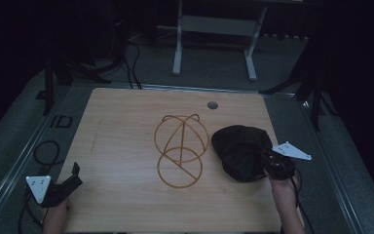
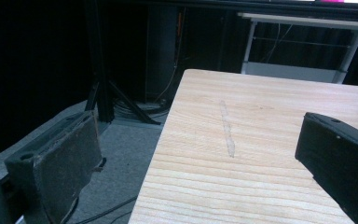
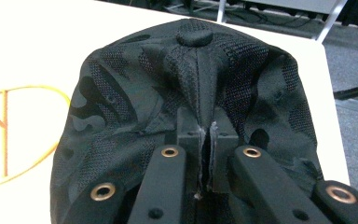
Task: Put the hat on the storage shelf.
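A black mesh cap (image 1: 241, 148) lies crumpled on the right side of the wooden table (image 1: 121, 126), just right of a gold wire stand (image 1: 181, 148) made of loops. My right gripper (image 1: 269, 163) is at the cap's near right edge. In the right gripper view the jaws are shut on a pinched fold of the cap (image 3: 196, 70), with the fabric bunched up from my right gripper (image 3: 207, 135) toward the top button. The wire stand (image 3: 9, 135) shows at the left there. My left gripper (image 1: 74, 175) rests open at the table's near left corner, and my left gripper (image 2: 196, 154) holds nothing.
A round cable hole (image 1: 213, 105) sits near the table's far edge. Behind the table stands a white metal frame (image 1: 214, 29) on the grey floor. Cables (image 1: 46, 151) loop on the floor at the left, and dark stand legs flank both sides.
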The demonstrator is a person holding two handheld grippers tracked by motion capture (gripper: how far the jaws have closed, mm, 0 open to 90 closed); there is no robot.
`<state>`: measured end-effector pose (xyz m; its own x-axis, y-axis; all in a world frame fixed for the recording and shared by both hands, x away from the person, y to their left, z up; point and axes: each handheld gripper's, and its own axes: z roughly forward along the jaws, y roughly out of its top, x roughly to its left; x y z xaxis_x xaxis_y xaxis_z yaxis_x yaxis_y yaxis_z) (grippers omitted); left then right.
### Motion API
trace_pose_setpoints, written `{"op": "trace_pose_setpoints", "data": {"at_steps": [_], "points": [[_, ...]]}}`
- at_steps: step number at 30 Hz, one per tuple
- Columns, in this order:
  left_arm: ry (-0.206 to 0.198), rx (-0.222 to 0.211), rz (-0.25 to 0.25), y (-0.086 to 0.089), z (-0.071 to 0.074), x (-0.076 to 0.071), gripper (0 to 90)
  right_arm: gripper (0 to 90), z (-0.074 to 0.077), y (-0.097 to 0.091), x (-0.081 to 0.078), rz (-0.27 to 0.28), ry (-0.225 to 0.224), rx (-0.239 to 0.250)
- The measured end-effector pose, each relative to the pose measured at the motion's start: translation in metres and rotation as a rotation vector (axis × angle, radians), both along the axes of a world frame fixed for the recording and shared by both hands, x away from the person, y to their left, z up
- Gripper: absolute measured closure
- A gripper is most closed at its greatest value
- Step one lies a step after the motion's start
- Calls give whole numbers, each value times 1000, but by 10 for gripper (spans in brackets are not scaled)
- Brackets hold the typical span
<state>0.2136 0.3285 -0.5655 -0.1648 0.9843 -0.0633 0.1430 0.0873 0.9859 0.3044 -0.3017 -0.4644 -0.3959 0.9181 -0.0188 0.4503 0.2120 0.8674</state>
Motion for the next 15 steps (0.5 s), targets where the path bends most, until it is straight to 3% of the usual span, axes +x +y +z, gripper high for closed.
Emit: {"op": "trace_pose_setpoints", "data": {"at_steps": [15], "points": [[1,0,1,0,0,0,6,864,43,-4,-6,-4,-73,8]]}}
